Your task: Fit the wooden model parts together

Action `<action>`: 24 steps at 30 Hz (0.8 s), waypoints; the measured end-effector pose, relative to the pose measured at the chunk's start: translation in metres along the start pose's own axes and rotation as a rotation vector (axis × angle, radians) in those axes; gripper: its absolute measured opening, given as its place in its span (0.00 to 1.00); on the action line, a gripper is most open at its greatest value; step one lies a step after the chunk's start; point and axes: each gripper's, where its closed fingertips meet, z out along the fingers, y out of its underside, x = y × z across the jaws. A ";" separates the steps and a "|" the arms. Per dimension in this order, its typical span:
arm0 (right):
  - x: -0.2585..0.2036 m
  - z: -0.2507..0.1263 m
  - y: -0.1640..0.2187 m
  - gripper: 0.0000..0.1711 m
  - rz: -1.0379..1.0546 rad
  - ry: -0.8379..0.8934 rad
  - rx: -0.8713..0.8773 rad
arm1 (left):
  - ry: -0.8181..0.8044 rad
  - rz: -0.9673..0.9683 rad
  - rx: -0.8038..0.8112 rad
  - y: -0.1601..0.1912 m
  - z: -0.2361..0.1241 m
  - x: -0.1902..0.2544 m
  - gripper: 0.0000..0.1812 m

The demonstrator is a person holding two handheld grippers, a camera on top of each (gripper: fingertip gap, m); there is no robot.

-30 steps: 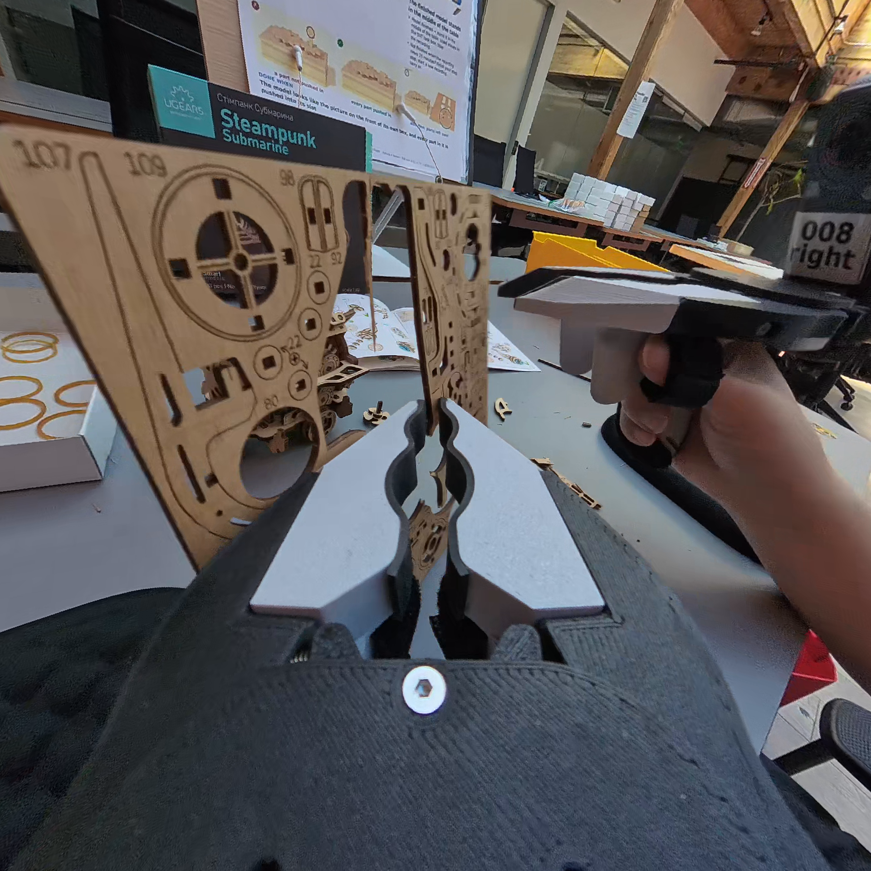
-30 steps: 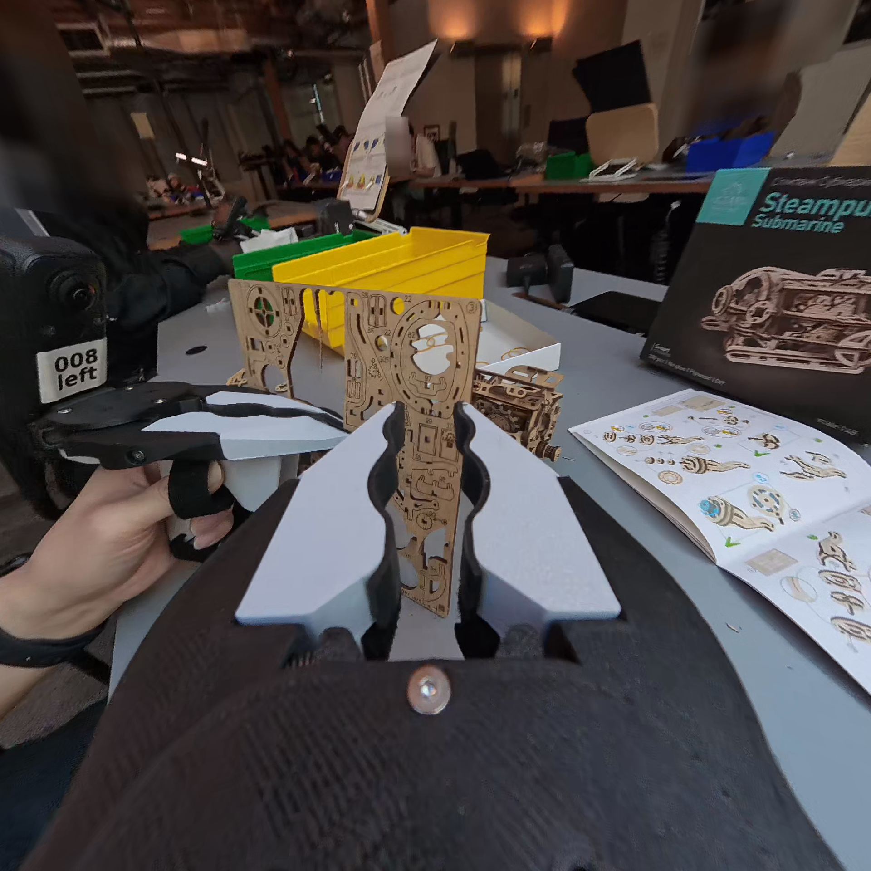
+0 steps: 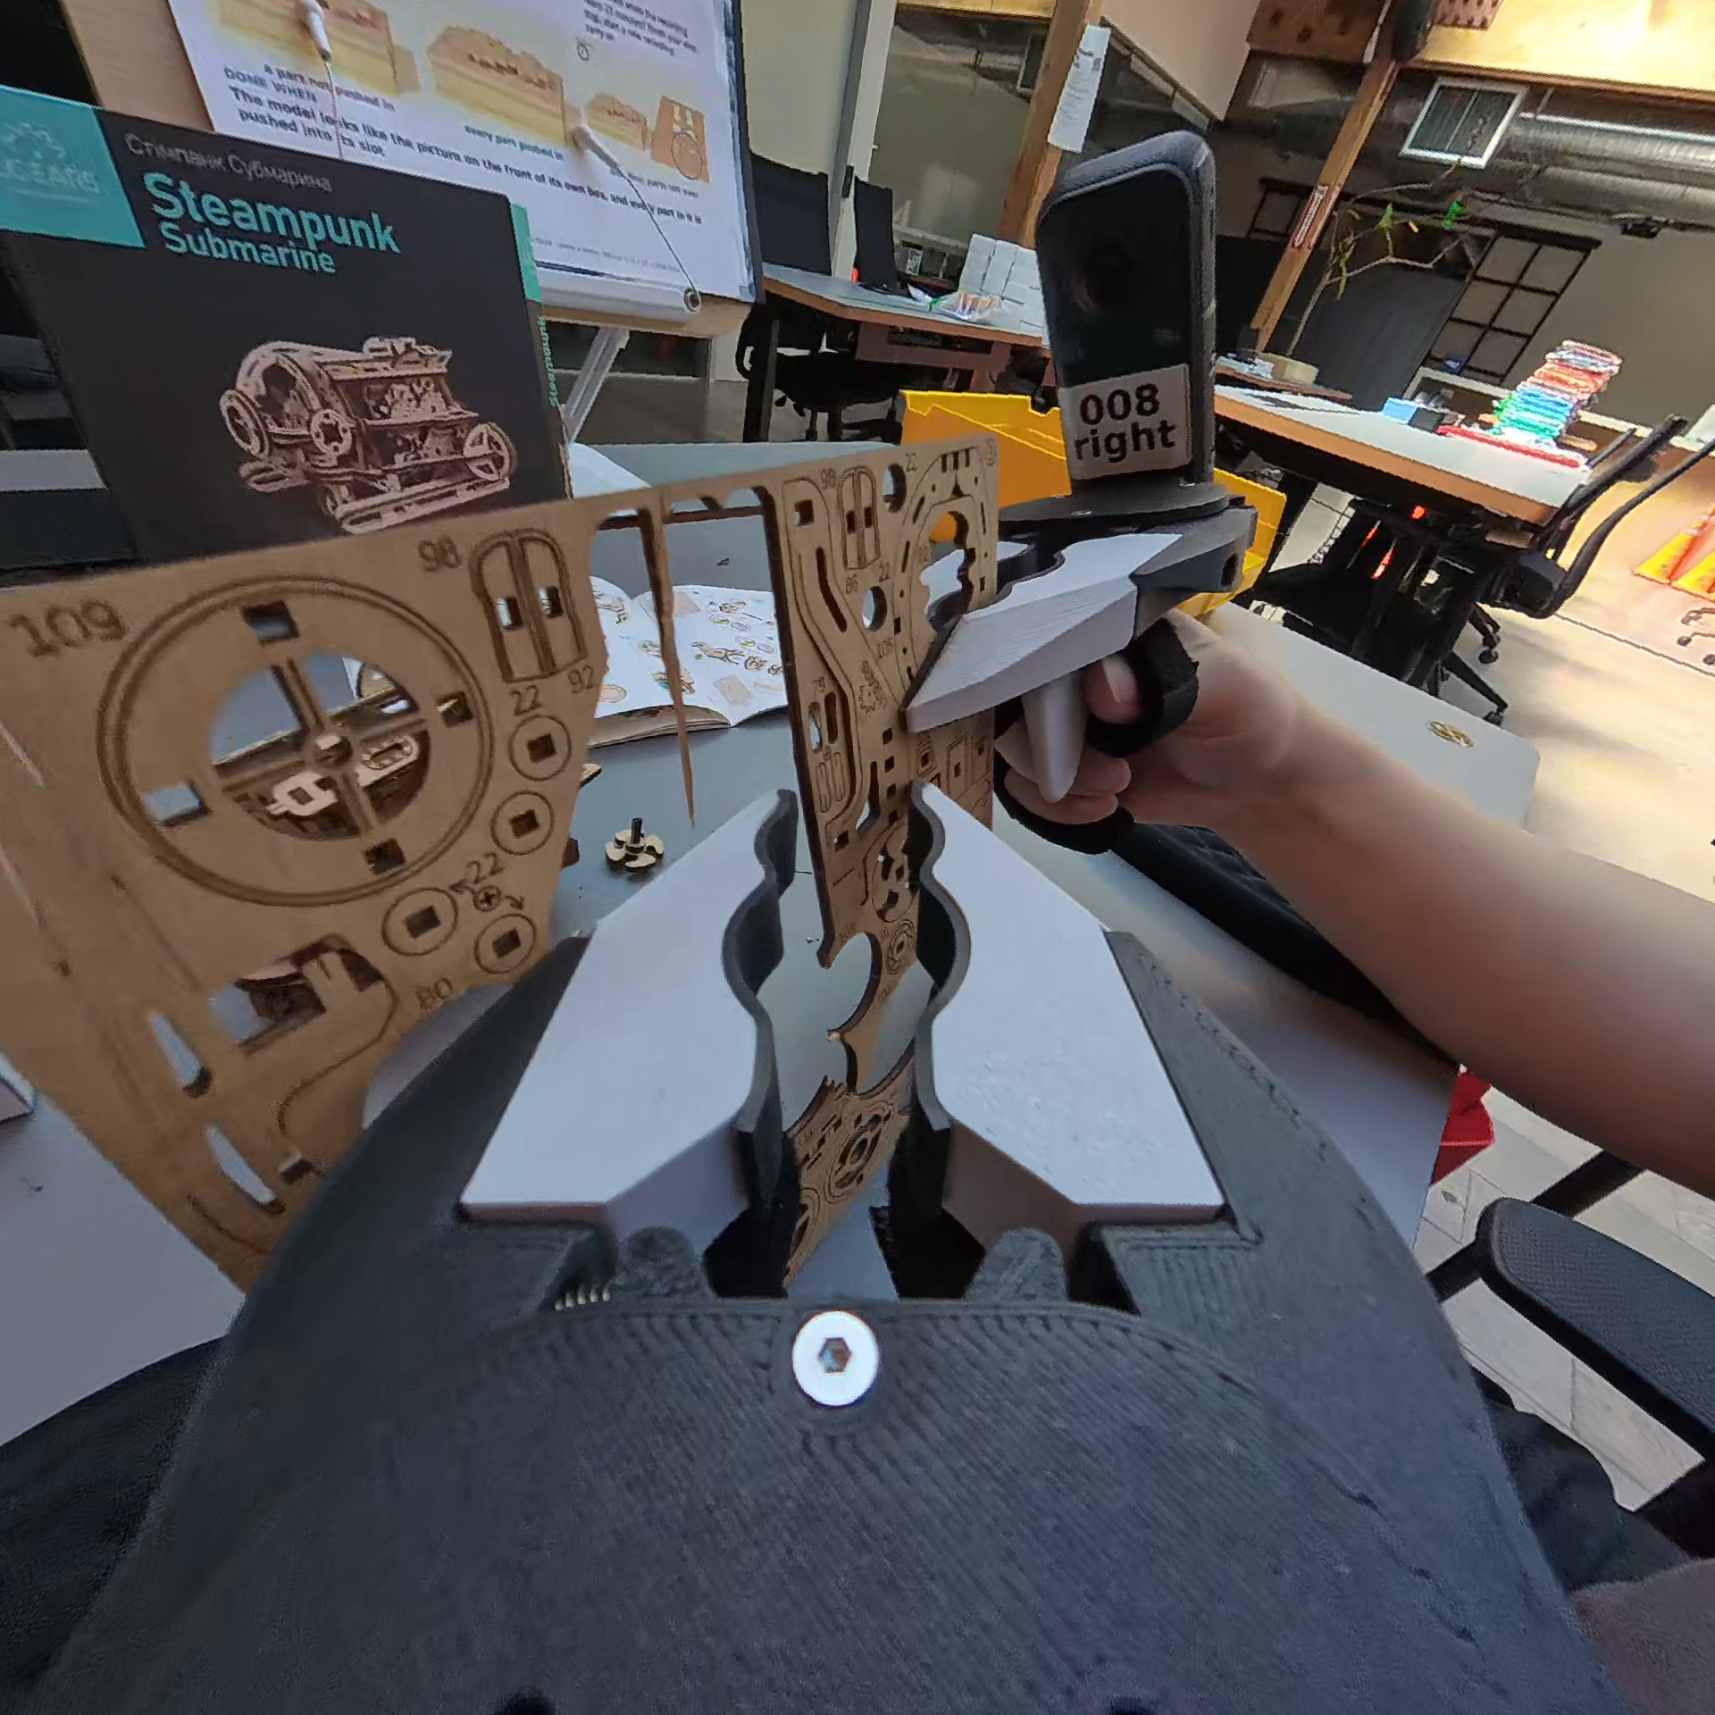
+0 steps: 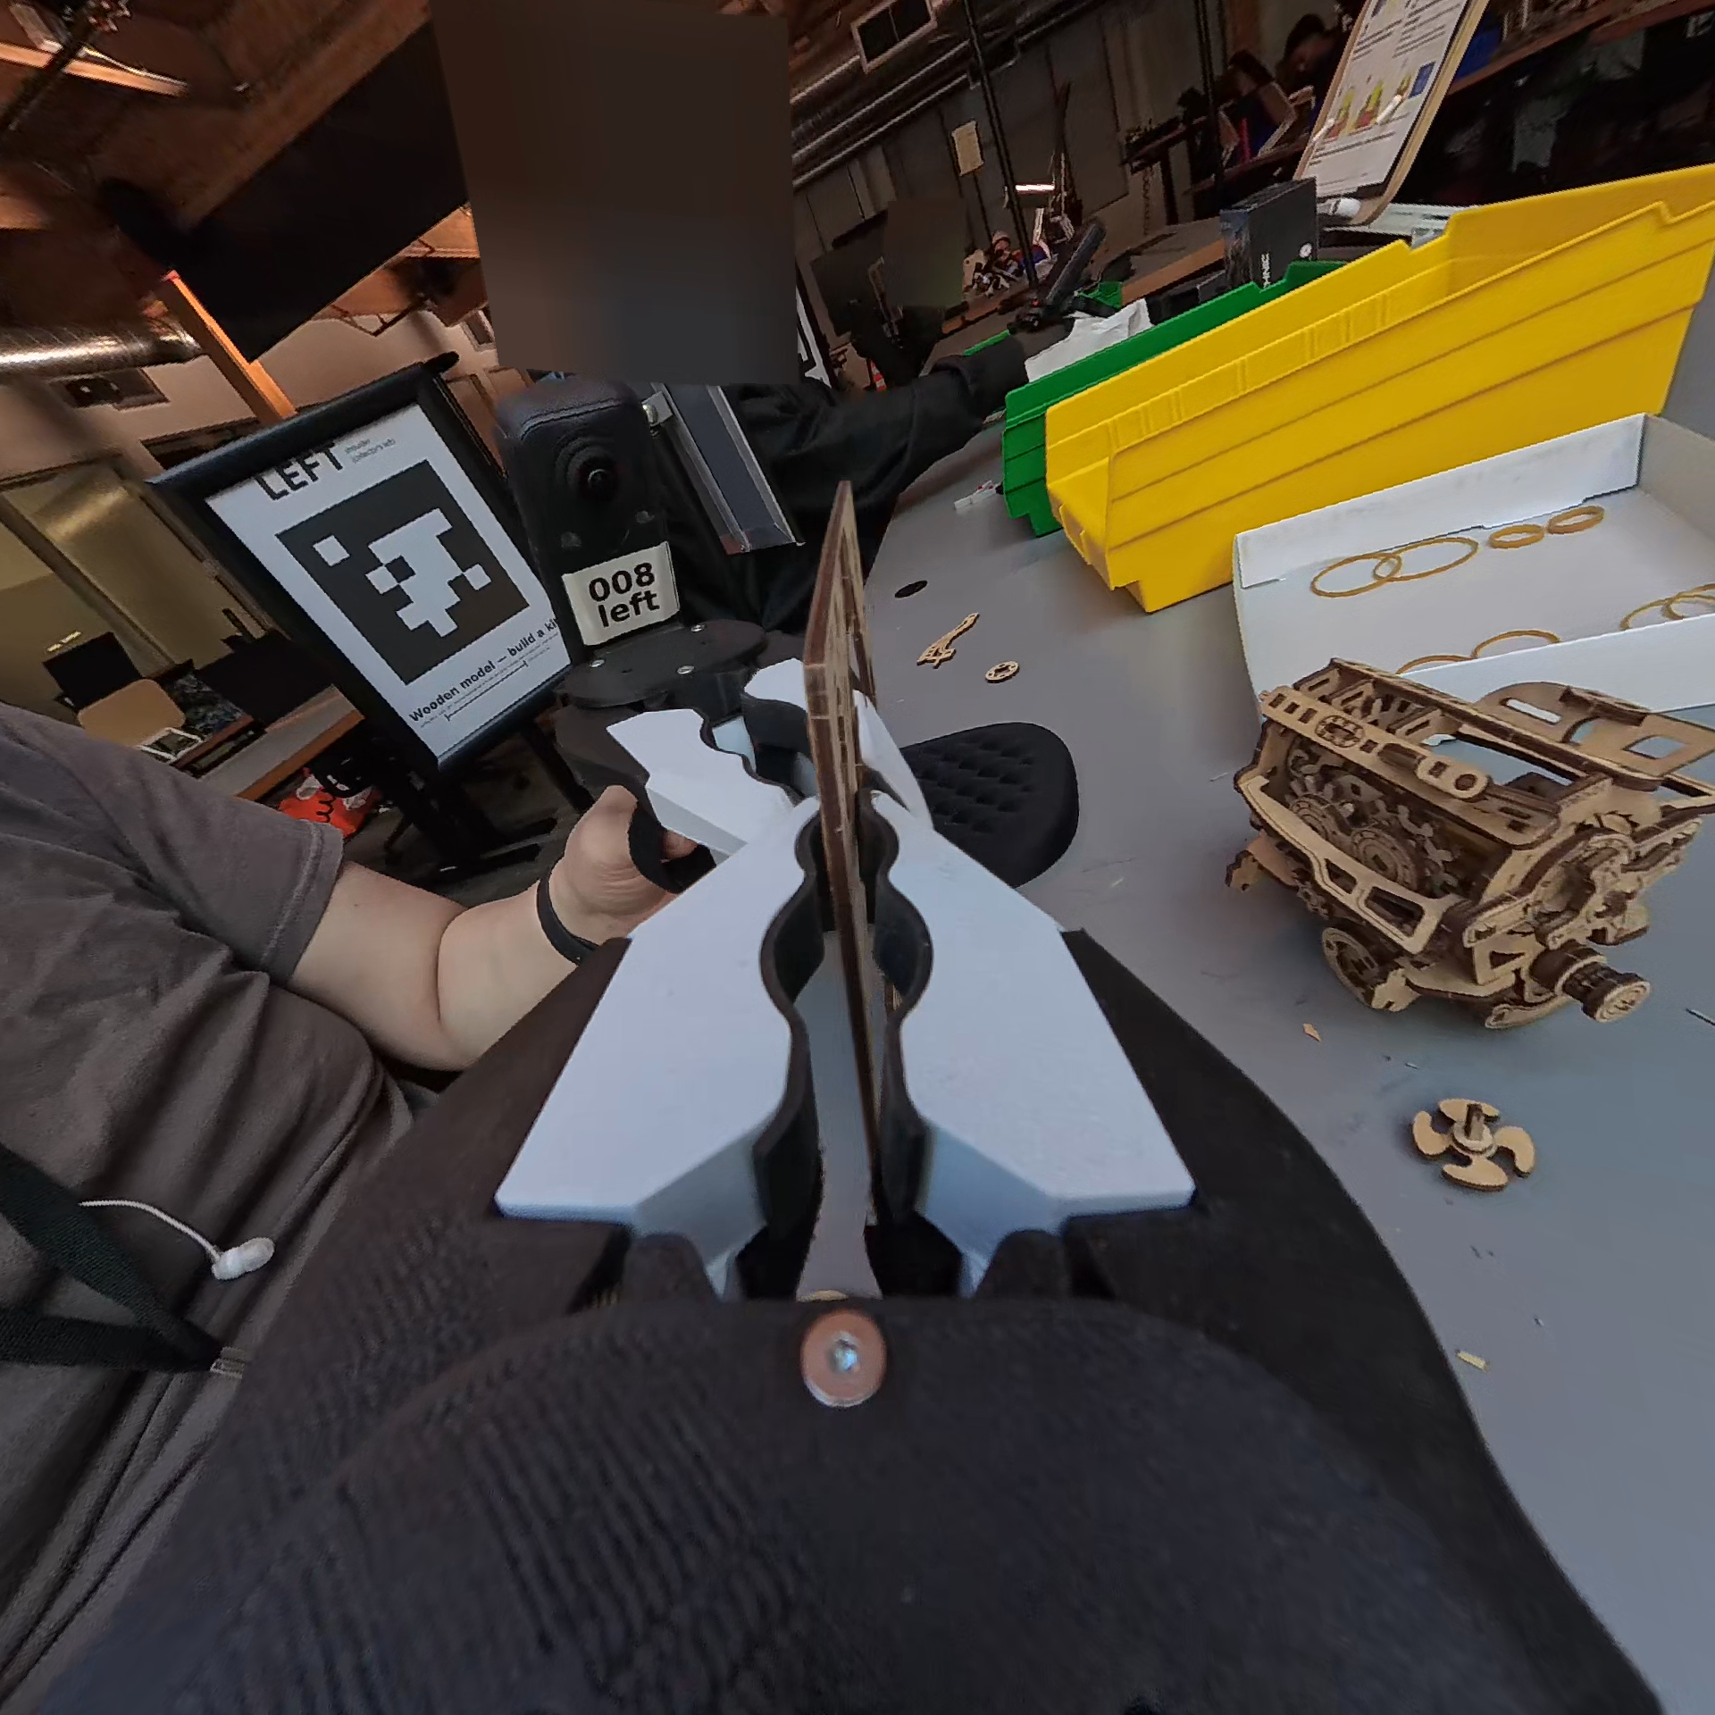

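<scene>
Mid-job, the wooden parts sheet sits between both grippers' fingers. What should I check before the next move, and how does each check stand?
1. Right gripper clamped on the wooden parts sheet: ok.
2. Left gripper clamped on it: not ok, jaws apart.
3. Sheet's lower edge clear of the table: cannot tell, hidden.
4. Partly built wooden model clear of both grippers: ok.
5. Propeller piece in view: ok, on the table.
</scene>
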 end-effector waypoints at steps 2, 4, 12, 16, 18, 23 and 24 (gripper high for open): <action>0.004 -0.003 0.002 0.01 0.015 -0.010 -0.017 | 0.007 0.005 -0.014 0.002 0.003 0.000 0.09; 0.006 -0.005 0.005 0.03 0.019 -0.016 -0.036 | -0.003 0.003 -0.011 0.002 0.005 -0.001 0.08; 0.007 -0.006 0.014 0.00 -0.045 0.001 -0.088 | 0.018 -0.031 0.001 0.000 0.004 -0.003 0.09; 0.011 -0.008 0.017 0.01 -0.058 0.037 -0.103 | -0.033 -0.031 0.023 -0.003 0.004 -0.010 0.11; 0.012 -0.009 0.018 0.01 -0.058 0.046 -0.103 | -0.036 -0.028 0.029 -0.001 0.006 -0.009 0.09; 0.010 -0.010 0.019 0.01 -0.056 0.039 -0.089 | -0.003 -0.032 0.028 -0.001 0.005 -0.006 0.09; 0.009 -0.010 0.019 0.01 -0.070 0.039 -0.093 | 0.008 -0.034 0.027 0.000 0.005 -0.004 0.09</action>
